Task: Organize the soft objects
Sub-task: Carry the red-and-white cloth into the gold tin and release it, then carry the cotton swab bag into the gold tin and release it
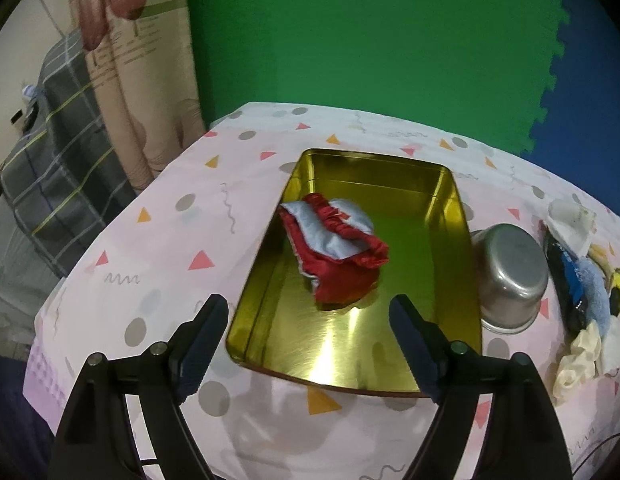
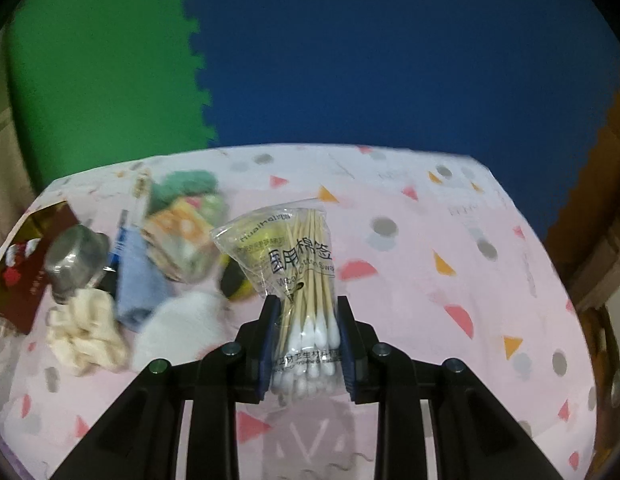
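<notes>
A gold metal tin (image 1: 449, 216) lies open on the pink tablecloth. A red and pale blue cloth pouch (image 1: 335, 246) lies inside it at the far left. My left gripper (image 1: 310, 316) is open and empty, above the tin's near end. My right gripper (image 2: 308, 306) is shut on a clear bag of cotton swabs (image 2: 298, 264), held above the cloth. A pile of soft things lies to its left: a cream scrunchie (image 2: 84, 334), a blue cloth (image 2: 140, 288), a white cloth (image 2: 182, 324) and a green knit piece (image 2: 182, 186).
A steel cup (image 1: 509, 276) lies on its side right of the tin; it also shows in the right wrist view (image 2: 76, 260). A dark bottle (image 1: 567, 280) lies beyond it. Green and blue foam mats stand behind the table. The table's edge is near on the left.
</notes>
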`<move>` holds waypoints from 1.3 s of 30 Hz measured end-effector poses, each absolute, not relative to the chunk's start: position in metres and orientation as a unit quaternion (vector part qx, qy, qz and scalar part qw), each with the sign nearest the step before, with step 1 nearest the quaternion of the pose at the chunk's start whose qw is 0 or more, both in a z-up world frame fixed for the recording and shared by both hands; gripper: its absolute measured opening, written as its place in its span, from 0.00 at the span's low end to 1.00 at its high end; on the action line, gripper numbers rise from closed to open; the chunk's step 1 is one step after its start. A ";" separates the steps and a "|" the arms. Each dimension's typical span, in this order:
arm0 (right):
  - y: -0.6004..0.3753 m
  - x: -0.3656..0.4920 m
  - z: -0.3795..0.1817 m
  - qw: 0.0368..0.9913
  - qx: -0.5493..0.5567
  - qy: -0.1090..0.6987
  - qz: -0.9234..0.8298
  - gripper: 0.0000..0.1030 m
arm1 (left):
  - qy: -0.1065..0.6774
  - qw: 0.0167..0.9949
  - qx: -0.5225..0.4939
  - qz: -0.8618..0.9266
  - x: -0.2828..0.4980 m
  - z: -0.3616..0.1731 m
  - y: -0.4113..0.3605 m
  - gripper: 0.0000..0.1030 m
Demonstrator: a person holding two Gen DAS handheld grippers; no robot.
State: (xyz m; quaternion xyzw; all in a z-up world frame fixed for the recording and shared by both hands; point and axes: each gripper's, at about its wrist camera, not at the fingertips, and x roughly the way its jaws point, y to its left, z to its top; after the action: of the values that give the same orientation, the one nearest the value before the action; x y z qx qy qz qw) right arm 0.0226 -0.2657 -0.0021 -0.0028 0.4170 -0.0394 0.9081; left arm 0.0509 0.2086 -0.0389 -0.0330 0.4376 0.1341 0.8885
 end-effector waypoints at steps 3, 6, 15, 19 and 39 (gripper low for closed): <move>-0.231 0.032 0.011 0.911 -0.011 0.412 -0.001 0.27 | 0.434 0.888 -0.046 0.144 0.046 -0.038 0.219 0.78; -0.193 0.042 0.016 0.910 -0.015 0.413 0.042 0.27 | 0.429 0.887 -0.057 0.161 0.042 -0.037 0.233 0.79; -0.047 0.061 0.012 0.885 -0.042 0.424 0.189 0.27 | 0.424 0.878 -0.065 0.215 0.036 -0.036 0.269 0.80; 0.012 0.064 0.004 0.867 -0.062 0.433 0.240 0.27 | 0.425 0.872 -0.065 0.233 0.035 -0.037 0.283 0.80; 0.137 0.100 -0.060 0.816 -0.111 0.493 0.281 0.27 | 0.430 0.864 -0.103 0.242 0.032 -0.044 0.311 0.80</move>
State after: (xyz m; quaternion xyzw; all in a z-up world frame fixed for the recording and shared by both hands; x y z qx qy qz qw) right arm 0.1000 0.1368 -0.0603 -0.1108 0.4932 0.2813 0.8157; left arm 0.0316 0.3109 -0.0441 -0.1026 0.4295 0.2417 0.8640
